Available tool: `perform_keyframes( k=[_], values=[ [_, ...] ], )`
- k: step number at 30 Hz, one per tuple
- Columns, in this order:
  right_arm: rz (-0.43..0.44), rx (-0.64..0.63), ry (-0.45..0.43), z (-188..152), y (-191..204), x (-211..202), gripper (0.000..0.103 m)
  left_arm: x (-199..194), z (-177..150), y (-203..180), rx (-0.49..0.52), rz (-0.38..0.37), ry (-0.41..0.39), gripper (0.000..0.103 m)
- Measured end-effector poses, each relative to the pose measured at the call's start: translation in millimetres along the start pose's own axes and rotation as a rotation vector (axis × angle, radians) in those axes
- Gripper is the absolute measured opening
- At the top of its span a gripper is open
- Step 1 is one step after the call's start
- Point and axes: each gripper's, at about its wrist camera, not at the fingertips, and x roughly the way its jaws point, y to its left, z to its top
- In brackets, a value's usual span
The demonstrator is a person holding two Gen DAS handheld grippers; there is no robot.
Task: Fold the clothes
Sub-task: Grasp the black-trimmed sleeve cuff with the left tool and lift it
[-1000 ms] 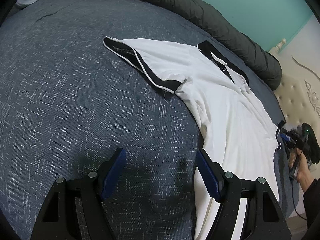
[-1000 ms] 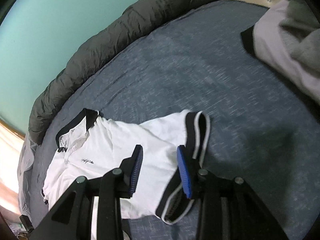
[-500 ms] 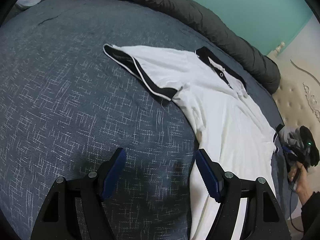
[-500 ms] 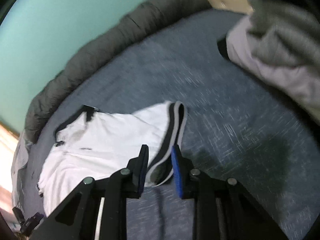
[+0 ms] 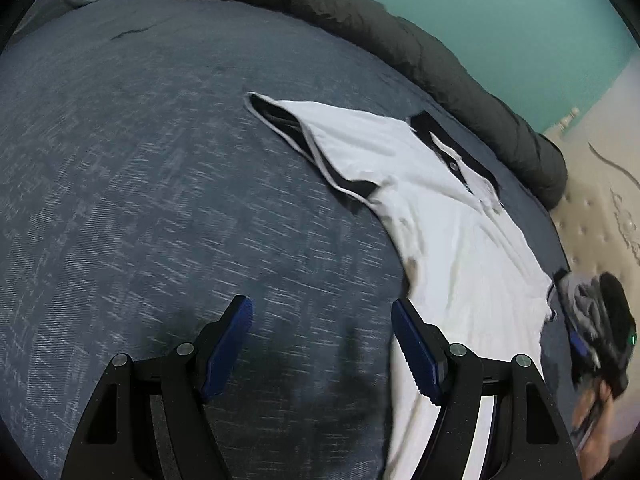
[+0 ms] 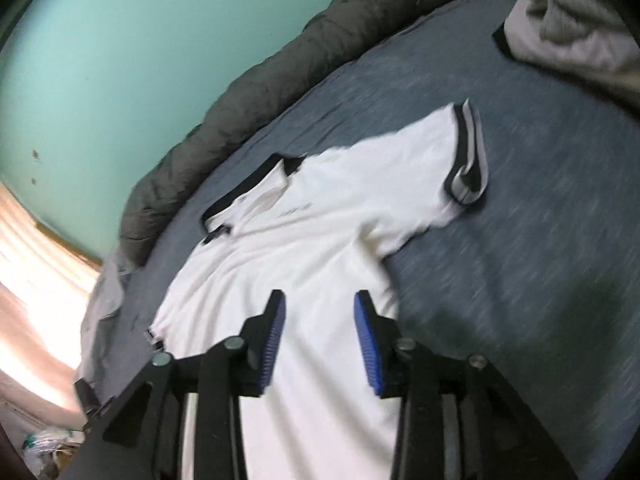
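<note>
- White short-sleeved polo shirt with black collar and black-trimmed cuffs (image 6: 320, 240): it lies face up and spread flat on the dark blue woven bedspread (image 5: 140, 200), collar toward the rolled dark grey quilt (image 5: 400, 40) along the teal wall (image 6: 120, 40). Both sleeves lie out to the sides; I see no fold in it yet.
- My left gripper (image 5: 322, 344): jaws stand wide with nothing between them, over bare bedspread just beside the shirt's side edge.
- My right gripper (image 6: 318, 338): jaws are opening, part-way apart, over the white body of the shirt. The pads do not press on any cloth that I can see.
- Heap of grey and pale clothes (image 6: 568, 20): it waits at the far corner of the bed, well apart from the shirt.
- Step in hand, as I judge it: the shirt is laid out and I am placing both grippers for the first fold.
- Next move, as I judge it: each gripper must pinch one layer at an edge, likely a sleeve or shoulder and the hem on the same side, then carry that side across the body evenly so that the cloth does not bunch.
</note>
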Motion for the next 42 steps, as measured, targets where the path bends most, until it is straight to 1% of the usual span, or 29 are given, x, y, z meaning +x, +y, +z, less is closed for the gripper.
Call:
perform_keyframes(
  k=[3,6,8,9,11,12,14,15,17,20,23,25,27,29,34,37,42],
  values=[
    [0.041,0.014,0.013,-19.3,9.5,6.3,0.043,0.2,10.1,5.8,-0.004,0.046,-0.003,0.076],
    [0.089,0.009,0.003,-33.6,15.9,10.1,0.043,1.9,27.3,3.0,0.045,0.106,-0.014,0.076],
    [0.091,0.000,0.009,-38.1,19.2,14.7,0.044,5.2,39.0,0.4,0.087,0.146,-0.015,0.076],
    [0.096,0.004,0.029,-37.4,20.2,19.3,0.044,8.8,44.4,0.0,0.099,0.164,-0.007,0.076],
    [0.132,0.017,0.037,-33.5,22.4,22.9,0.044,17.2,56.1,-0.7,0.113,0.197,0.003,0.076],
    [0.136,0.006,0.022,-32.6,24.4,21.7,0.045,21.6,62.6,-1.2,0.120,0.211,0.004,0.076],
    [0.124,-0.035,0.010,-32.2,30.4,23.0,0.047,30.0,73.3,0.4,0.117,0.224,0.010,0.076],
    [0.125,-0.039,0.017,-32.5,31.4,26.0,0.047,34.1,78.2,1.5,0.114,0.229,0.015,0.075],
    [0.137,-0.030,0.031,-36.0,30.8,32.8,0.048,40.4,84.9,4.1,0.109,0.229,0.017,0.075],
    [0.141,-0.024,0.042,-37.8,28.5,41.0,0.048,53.8,95.7,7.9,0.098,0.251,0.024,0.075],
    [0.142,-0.025,0.042,-34.8,24.5,43.5,0.048,61.4,103.1,9.3,0.077,0.241,0.013,0.074],
    [0.126,-0.028,0.035,-33.1,20.7,43.6,0.048,65.0,106.0,9.6,0.077,0.243,0.007,0.070],
    [0.120,-0.017,0.031,-31.4,15.4,44.2,0.048,66.9,109.5,11.6,0.060,0.234,-0.002,0.060],
    [0.123,-0.012,0.035,-31.9,14.0,45.7,0.048,67.8,113.4,14.3,0.032,0.217,-0.014,0.054],
    [0.128,-0.009,0.043,-33.2,13.3,48.8,0.048,69.7,120.0,15.9,-0.010,0.174,-0.024,0.054],
    [0.130,-0.011,0.043,-33.8,14.2,49.0,0.048,68.6,120.3,12.4,-0.012,0.148,-0.026,0.054],
    [0.136,-0.003,0.039,-34.1,12.5,47.9,0.048,74.1,121.1,5.3,-0.002,0.154,-0.020,0.054]
  ],
)
